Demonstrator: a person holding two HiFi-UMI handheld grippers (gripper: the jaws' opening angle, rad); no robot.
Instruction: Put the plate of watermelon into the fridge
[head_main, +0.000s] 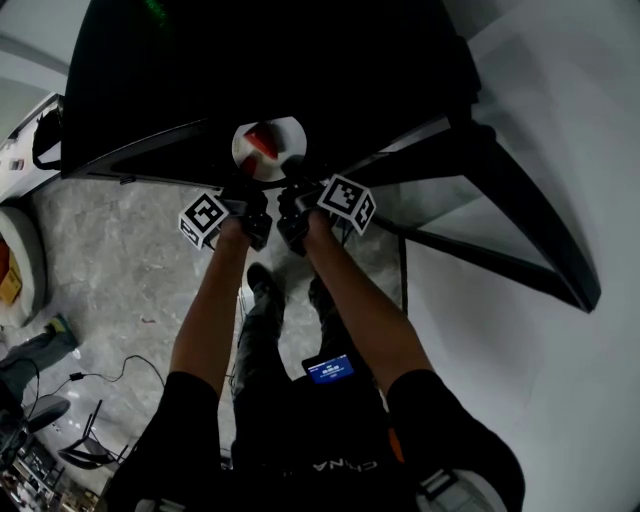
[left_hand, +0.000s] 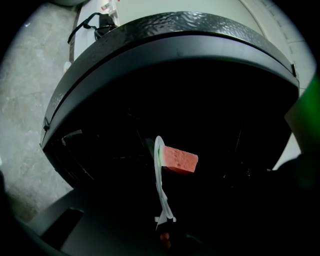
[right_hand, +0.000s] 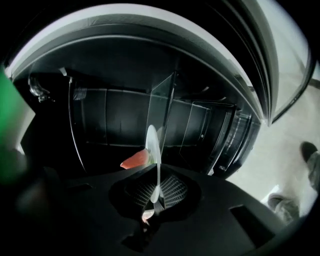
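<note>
Closest to the head camera, two bare forearms reach forward over a grey marbled floor (head_main: 120, 270), each hand carrying a gripper, and the pair meet side by side at the near edge of a white plate (head_main: 290, 135). The right gripper (right_hand: 155, 197) has its ribbed pads closed tight on the plate's rim, with almost no gap between the jaws. The left gripper (left_hand: 165, 225) is dim in its own view, but the rim runs straight down into its jaws and looks pinched there too, so both appear to share the load. On the plate sits a red watermelon slice (left_hand: 179, 159) with a thin green rind. From above the plate shows as a full round disc, which suggests it is carried about level. It hangs in the air at the mouth of the black fridge (left_hand: 175, 40), apart from any shelf as far as the pictures show. Beyond it the cabinet is dark, with clear panels (right_hand: 162, 100) dividing the space, and the open door (head_main: 520, 210) swings out to the person's right. By my reading the carry is nearly done and the placing is in hand: the plate is at the threshold but not yet set down. The next move calls for both grippers to advance together at one height, so the rim does not twist between them. They would then lower the plate onto a flat shelf clear of the dividers. Only once it rests there should the jaws part and draw back, or the slice may slide.
</note>
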